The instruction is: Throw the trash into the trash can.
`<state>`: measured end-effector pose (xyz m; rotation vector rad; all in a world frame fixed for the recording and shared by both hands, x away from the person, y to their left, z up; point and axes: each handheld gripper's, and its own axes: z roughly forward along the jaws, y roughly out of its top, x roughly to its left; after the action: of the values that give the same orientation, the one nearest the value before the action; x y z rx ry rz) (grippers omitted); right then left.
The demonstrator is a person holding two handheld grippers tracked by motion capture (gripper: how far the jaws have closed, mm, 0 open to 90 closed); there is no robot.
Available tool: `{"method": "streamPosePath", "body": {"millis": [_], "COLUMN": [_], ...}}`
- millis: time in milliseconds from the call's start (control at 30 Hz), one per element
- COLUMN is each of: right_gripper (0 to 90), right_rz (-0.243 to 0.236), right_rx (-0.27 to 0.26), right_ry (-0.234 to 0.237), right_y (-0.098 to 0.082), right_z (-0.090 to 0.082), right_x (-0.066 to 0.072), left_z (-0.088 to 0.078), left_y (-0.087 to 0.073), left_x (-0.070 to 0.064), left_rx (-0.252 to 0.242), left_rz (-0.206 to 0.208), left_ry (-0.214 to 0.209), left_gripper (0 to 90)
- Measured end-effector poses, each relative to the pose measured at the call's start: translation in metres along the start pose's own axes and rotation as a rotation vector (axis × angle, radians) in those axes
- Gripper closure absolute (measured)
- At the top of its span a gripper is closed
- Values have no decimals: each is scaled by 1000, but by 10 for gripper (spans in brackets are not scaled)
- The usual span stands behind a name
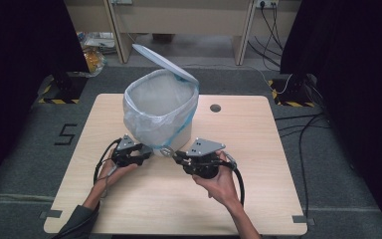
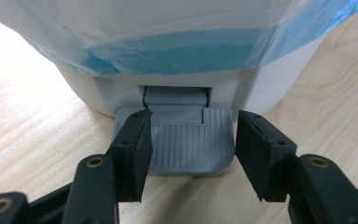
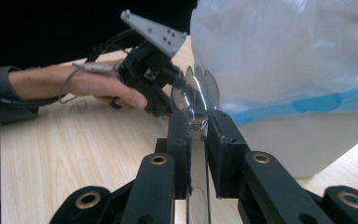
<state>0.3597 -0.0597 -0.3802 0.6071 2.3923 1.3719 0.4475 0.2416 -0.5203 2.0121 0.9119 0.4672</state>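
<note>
Two tools work at the bin (image 1: 160,107) on the tabletop (image 1: 258,164): the left tool (image 2: 191,154) presses its pedal (image 2: 186,144), jaws narrowed, while the right tool (image 3: 199,126) grips a clear plastic fork (image 3: 195,95) beside the bag (image 3: 279,51).

- High view: table (image 1: 179,199) evenly lit from above, dark curtains left and right swallow all detail; picture slightly soft.
- Soft, short shadows under the bin (image 1: 161,107) and the hands.
- Left gripper view: bright; tabletop washed out at upper left, liner (image 2: 168,28) glaring white; pedal (image 2: 186,140) sharp, near jaws a little blurred.
- Right gripper view: black background, liner overexposed, clear plastic piece (image 3: 196,93) glints; nearest jaw parts out of focus.
</note>
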Motion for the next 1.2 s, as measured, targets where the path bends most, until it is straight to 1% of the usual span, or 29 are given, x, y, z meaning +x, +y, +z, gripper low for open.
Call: {"method": "streamPosePath", "body": {"millis": [100, 133, 200, 333, 500, 567, 733, 767, 800, 933, 1033, 1200], "right_gripper": [798, 798, 798, 799, 798, 799, 798, 799, 799, 798, 799, 799], "right_rz": [-4, -4, -17, -26, -26, -33, -53, -62, -62, -75, -77, -72], "right_rx": [-13, -13, -25, -46, -70, -79, -93, -98, -98, -102, -104, -105], "right_ry": [-9, -9, -16, -25, -34, -36, -42, -47, -47, -47, -50, -54], "right_y": [11, 11, 16, 25, 35, 39, 54, 61, 61, 73, 84, 92], "right_z": [-5, -5, -7, -11, -14, -15, -19, -20, -20, -19, -17, -13], "right_x": [-2, -2, -3, -6, -10, -11, -12, -13, -13, -14, -18, -23], "left_z": [0, 0, 0, 0, 0, 0, 0, 0, 0, 0, 0, 0], "left_y": [0, 0, 0, 0, 0, 0, 0, 0, 0, 0, 0, 0], "left_x": [0, 0, 0, -1, -1, -1, -1, -1, -1, 0, 0, 0], "left_rx": [0, 0, 0, 0, 0, 0, 0, 0, 0, 0, 0, 1], "left_rz": [3, 3, 4, 7, 8, 9, 9, 10, 10, 9, 9, 11], "left_ry": [1, 1, 2, 5, 4, 4, 4, 4, 4, 3, 2, 3], "left_gripper": [459, 459, 459, 459, 459, 459, 458, 459, 459, 459, 459, 459]}}
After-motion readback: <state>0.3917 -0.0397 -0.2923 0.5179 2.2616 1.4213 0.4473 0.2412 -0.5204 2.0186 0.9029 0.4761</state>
